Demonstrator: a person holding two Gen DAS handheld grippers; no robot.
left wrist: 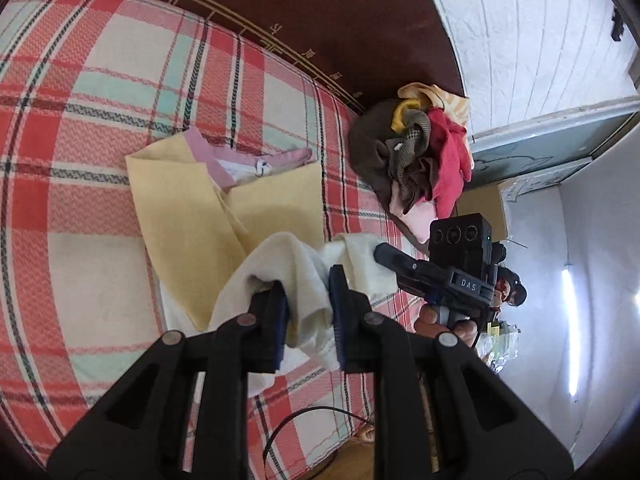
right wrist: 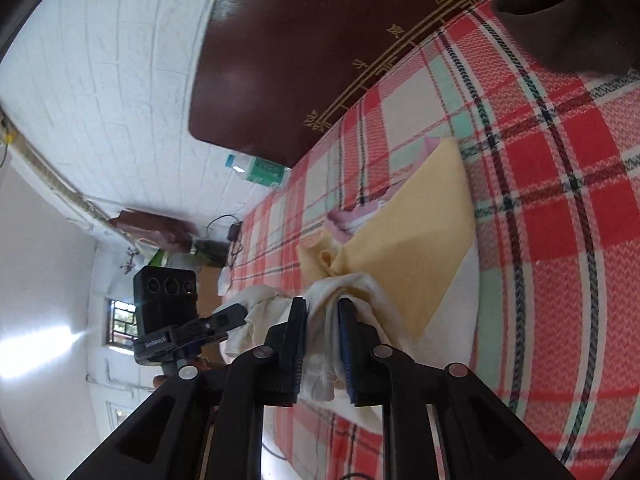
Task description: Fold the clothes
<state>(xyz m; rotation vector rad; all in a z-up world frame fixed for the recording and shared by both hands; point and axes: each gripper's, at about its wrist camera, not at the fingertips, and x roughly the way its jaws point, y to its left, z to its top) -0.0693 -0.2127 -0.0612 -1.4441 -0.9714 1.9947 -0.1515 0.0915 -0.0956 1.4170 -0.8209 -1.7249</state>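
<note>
Whitewashed brick walls stood behind a bed (left wrist: 100, 128) covered in a red, cream and mint plaid blanket, with a dark brown headboard (left wrist: 304, 12) edged in gold pattern. On the blanket lay a pale yellow garment (left wrist: 192, 208) with pink trim, partly flat, its near end bunched up with cream-white cloth and lifted off the bed. The left tongs (left wrist: 306, 312) were clamped on that bunched cream cloth, which filled the gap between the blue pads. The right tongs (right wrist: 322, 344) pinched another gathered fold of the same garment just beside them. A heap of unfolded clothes (left wrist: 416, 160), brown, red and yellow, sat near the headboard, well apart from the yellow piece
</note>
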